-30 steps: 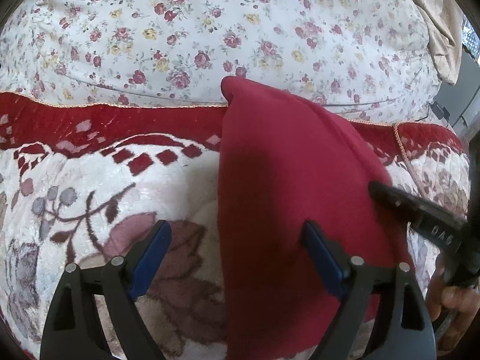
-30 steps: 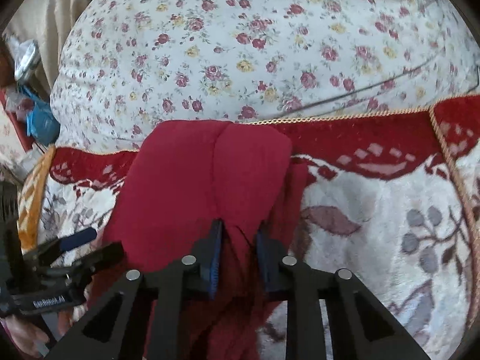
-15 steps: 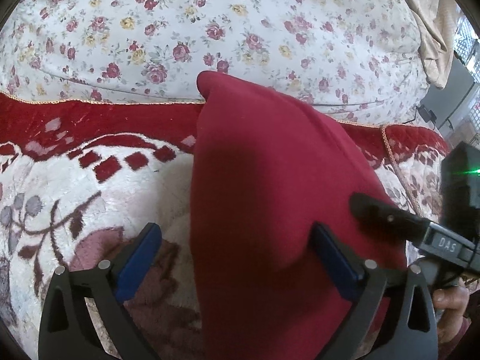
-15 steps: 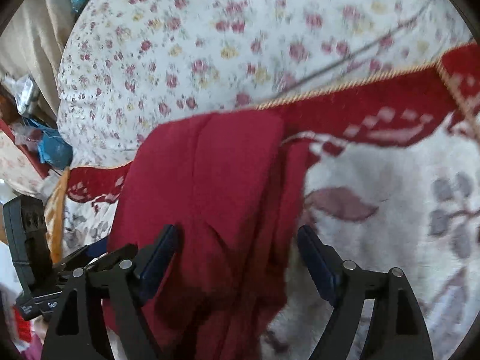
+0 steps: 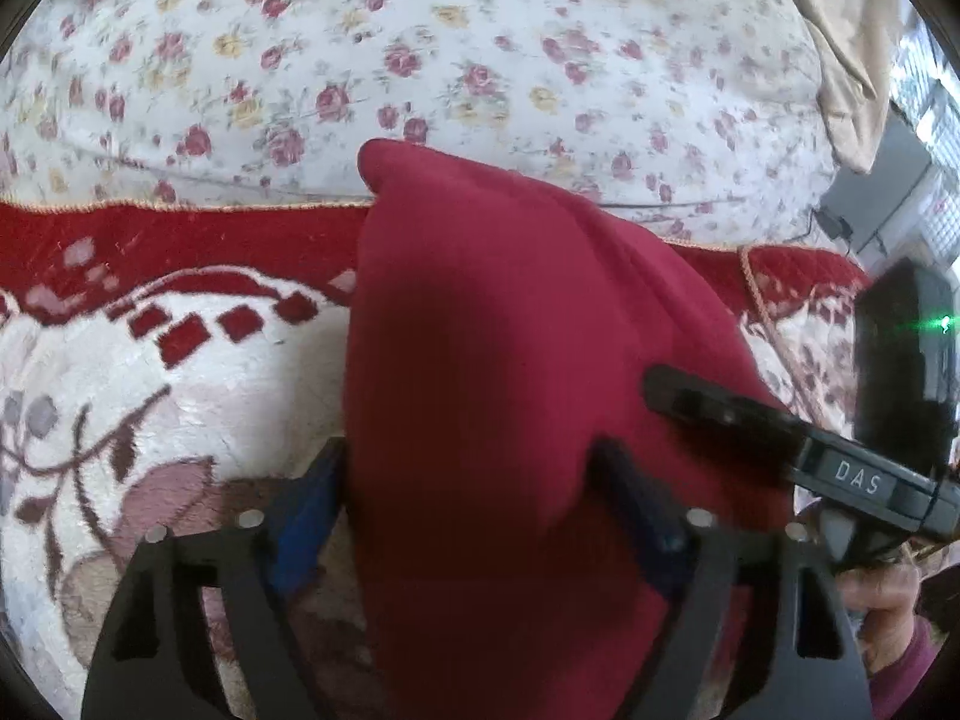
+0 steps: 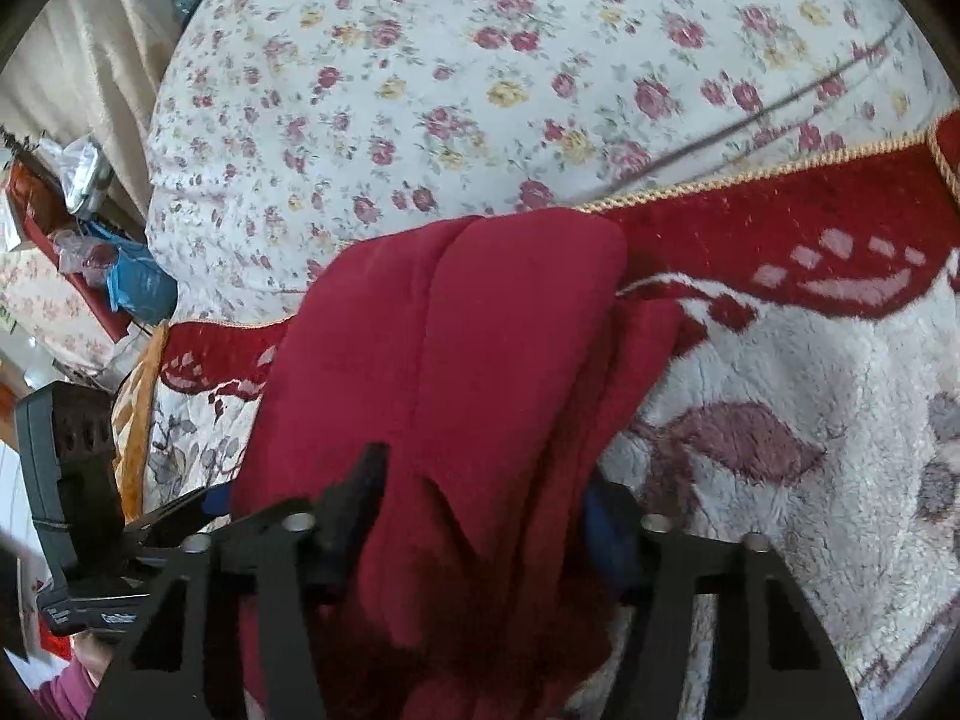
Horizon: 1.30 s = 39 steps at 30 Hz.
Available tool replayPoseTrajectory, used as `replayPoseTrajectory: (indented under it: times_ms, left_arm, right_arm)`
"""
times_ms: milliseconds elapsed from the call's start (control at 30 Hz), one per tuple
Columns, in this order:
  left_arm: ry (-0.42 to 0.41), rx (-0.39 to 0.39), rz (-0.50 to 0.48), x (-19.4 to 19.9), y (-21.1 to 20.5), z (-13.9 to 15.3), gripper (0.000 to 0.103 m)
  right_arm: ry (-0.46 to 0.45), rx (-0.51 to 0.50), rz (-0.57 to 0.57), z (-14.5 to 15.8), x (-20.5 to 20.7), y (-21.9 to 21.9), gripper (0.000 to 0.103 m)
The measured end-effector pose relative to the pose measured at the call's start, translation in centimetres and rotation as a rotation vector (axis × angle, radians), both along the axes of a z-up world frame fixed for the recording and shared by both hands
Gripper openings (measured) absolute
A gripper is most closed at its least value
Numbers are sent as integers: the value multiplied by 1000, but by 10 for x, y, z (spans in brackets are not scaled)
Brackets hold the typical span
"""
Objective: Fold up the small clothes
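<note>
A dark red garment (image 5: 510,372) lies folded lengthwise on a red and white plush blanket (image 5: 150,372). It also shows in the right wrist view (image 6: 468,372), with a folded-over layer on top. My left gripper (image 5: 468,504) is open, its blue-padded fingers (image 5: 306,516) standing either side of the garment's near end. My right gripper (image 6: 486,516) is open too, with the cloth bunched between its spread fingers. The right gripper's finger (image 5: 720,414) reaches over the garment from the right in the left wrist view.
A floral quilt (image 5: 420,60) rises behind the blanket (image 6: 810,420). The blanket has a gold cord edge (image 6: 750,180). Beige curtains (image 6: 78,60) and clutter (image 6: 90,228) lie to the far left. The left gripper's body (image 6: 66,468) shows at the left.
My right gripper let go of the garment and opened wide. My left gripper stayed open and moved forward around the garment's near end.
</note>
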State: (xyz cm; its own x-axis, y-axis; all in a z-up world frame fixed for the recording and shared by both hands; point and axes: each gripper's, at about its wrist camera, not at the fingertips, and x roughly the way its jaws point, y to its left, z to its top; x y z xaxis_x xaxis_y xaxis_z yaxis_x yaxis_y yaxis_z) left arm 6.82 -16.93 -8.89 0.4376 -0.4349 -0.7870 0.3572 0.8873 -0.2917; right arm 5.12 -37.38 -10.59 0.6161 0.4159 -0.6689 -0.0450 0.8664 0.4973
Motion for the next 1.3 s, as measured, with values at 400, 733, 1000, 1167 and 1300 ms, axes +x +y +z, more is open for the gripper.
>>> replayPoseTrajectory:
  times_ms: [400,733,1000,1167,1300]
  left_arm:
    - [-42,2,-2,-15,10,21,51]
    - [-9,-50,14,-20,25,24,51]
    - [79,-74,47,-5,32,1,90]
    - [136,-118,56,5,31,-16,98]
    - [116,-128,-15,-1,18,-10,70]
  right_arm:
    - [-26,11,-12,23,-13,6,50]
    - [-28,15,3,31,-21,15,48]
    - [28,95,-16,9,-14,-3,63]
    - [67,132,-7,-9,-6,-7,74]
    - [70,159,-3,-11,-6,-6,60]
